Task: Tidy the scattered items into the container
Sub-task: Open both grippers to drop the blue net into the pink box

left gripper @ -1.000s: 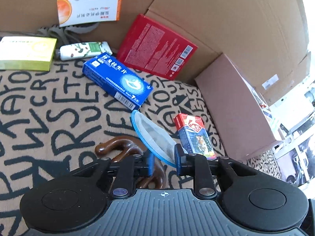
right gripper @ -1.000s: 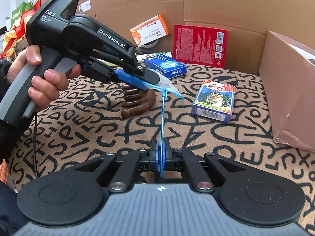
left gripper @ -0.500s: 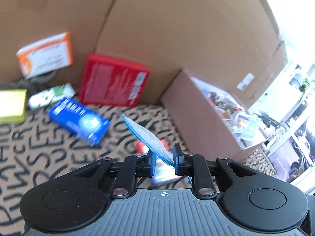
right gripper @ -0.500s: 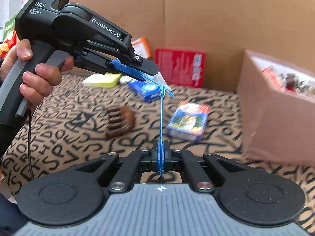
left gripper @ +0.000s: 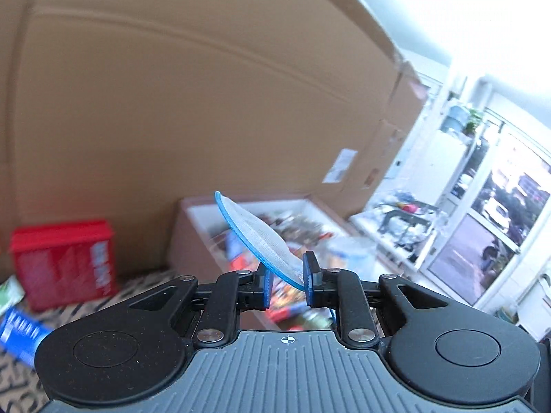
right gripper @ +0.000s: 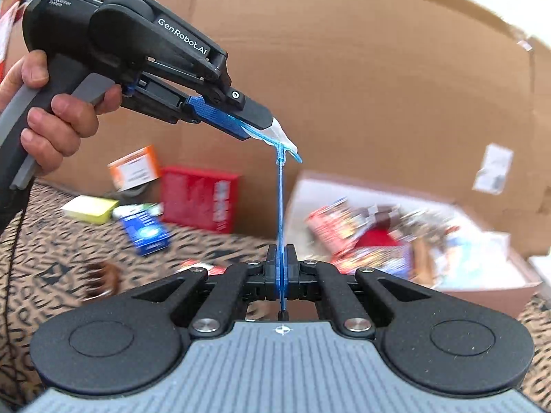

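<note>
A blue-rimmed mesh strainer with a thin blue handle is held by both grippers. My left gripper is shut on its mesh head; it shows in the right wrist view too. My right gripper is shut on the strainer's handle. The strainer hangs in the air above the front left of the open cardboard box, which holds several packets. The box also shows in the left wrist view.
On the patterned cloth lie a red box, a blue box, a yellow-green box, an orange-and-white box and a brown wooden piece. A tall cardboard wall stands behind.
Both grippers have lifted the strainer and carried it right, toward the open box. The views have tilted up, so the box's contents now show.
</note>
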{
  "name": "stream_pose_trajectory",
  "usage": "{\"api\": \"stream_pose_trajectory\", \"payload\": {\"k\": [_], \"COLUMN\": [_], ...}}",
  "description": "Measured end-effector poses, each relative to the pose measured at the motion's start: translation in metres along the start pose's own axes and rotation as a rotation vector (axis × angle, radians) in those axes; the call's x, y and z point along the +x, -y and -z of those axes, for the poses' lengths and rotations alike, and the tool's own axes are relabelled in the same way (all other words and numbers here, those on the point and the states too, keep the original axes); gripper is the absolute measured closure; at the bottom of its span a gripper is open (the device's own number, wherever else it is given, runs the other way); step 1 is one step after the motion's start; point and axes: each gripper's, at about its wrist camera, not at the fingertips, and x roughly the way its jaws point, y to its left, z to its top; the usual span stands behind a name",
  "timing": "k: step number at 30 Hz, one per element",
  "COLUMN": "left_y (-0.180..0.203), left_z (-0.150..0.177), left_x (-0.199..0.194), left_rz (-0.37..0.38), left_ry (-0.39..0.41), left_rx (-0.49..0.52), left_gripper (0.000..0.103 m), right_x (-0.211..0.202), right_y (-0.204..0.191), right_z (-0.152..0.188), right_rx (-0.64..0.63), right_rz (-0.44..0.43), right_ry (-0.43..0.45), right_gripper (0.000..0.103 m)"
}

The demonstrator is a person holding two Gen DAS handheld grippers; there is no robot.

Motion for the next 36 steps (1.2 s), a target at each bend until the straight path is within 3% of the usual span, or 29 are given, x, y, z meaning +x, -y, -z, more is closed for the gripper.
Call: {"api": "stream_pose_trajectory", "payload": {"k": [5, 13, 14, 15, 16, 17, 18, 19, 23, 26, 36], "left_y": [0.016, 0.012, 0.008, 0.004, -0.003, -0.01, -0.017, -0.024, -0.041, -0.042, -0.03], "left_z": [-0.027, -0.044, -0.043, -0.041, -0.037, -0.032, -0.028, -0.023, -0.015, -0.015, -0.009], "left_x": [0.036, 0.109, 0.119, 0.128, 0.137, 0.145, 0.153, 0.158, 0.155, 0.147, 0.11], "left_rz": [0.057, 0.076, 0.068, 0.05, 0.025, 0.0, -0.026, -0.03, -0.011, -0.003, -0.02], "left_ry": [-0.011, -0.06, -0.077, -0.099, -0.134, -0.171, -0.208, -0.235, -0.25, -0.245, -0.208], "left_rx": [0.007, -0.063, -0.077, -0.092, -0.109, -0.126, -0.144, -0.164, -0.187, -0.178, -0.117], "left_gripper": [0.088, 0.082, 0.078, 0.065, 0.042, 0.033, 0.023, 0.022, 0.021, 0.02, 0.014], "right_x": [0.004, 0.05, 0.058, 0.068, 0.075, 0.082, 0.089, 0.088, 0.082, 0.076, 0.048], "right_y": [0.038, 0.093, 0.099, 0.103, 0.106, 0.11, 0.114, 0.116, 0.122, 0.123, 0.123], "right_z": [-0.011, -0.014, -0.012, -0.01, -0.006, -0.002, 0.001, 0.004, 0.014, 0.017, 0.006], "right_rx": [-0.021, -0.011, -0.013, -0.012, -0.011, -0.01, -0.009, -0.005, 0.016, 0.012, 0.013], "right_rz": [0.082, 0.169, 0.179, 0.183, 0.19, 0.196, 0.202, 0.21, 0.226, 0.243, 0.346], "right_ry": [0.027, -0.017, -0.029, -0.044, -0.064, -0.084, -0.105, -0.106, -0.103, -0.098, -0.044], "right_gripper": [0.1, 0.096, 0.095, 0.092, 0.089, 0.087, 0.077, 0.066, 0.058, 0.045, 0.043]}}
